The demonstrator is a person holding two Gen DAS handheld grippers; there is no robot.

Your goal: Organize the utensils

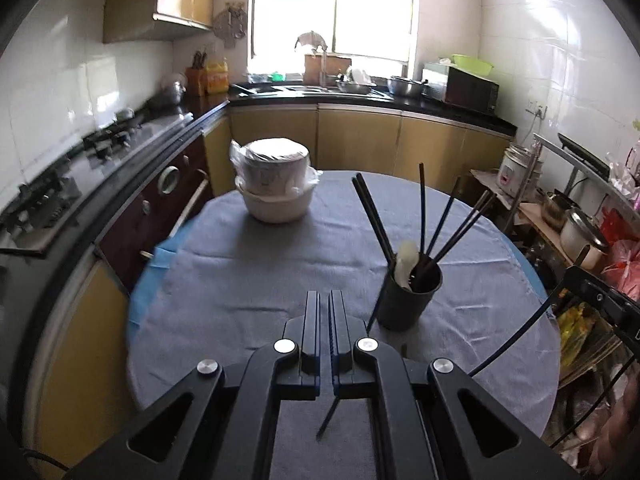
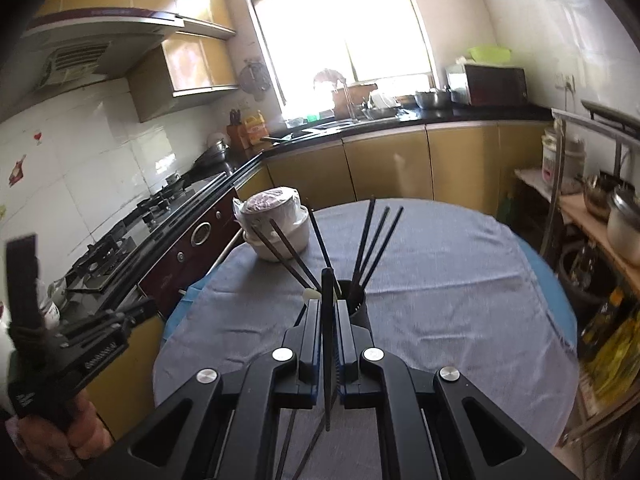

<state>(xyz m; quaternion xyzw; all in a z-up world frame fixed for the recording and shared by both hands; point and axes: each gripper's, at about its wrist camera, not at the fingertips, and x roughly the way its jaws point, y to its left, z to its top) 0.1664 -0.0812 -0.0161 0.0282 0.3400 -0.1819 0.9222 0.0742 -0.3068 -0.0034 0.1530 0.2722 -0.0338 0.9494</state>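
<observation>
Over the desk [image 2: 460, 280], right gripper [image 2: 329, 308] pinched a dark chopstick [image 2: 327, 320] just before the holder cup [image 1: 408, 296]. Left gripper [image 1: 325, 300] was shut, nothing visibly held. Best approach, imo: tip chopstick upright, centre over cup, release gently w/o knocking others.

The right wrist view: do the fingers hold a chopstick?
Yes, the right gripper has its fingers shut on a dark chopstick.

One dark holder [image 1: 408, 298], two stacked bowls [image 1: 274, 188] (plastic-wrapped), two grippers [image 1: 330, 296], one round table [image 1: 224, 280]
</observation>
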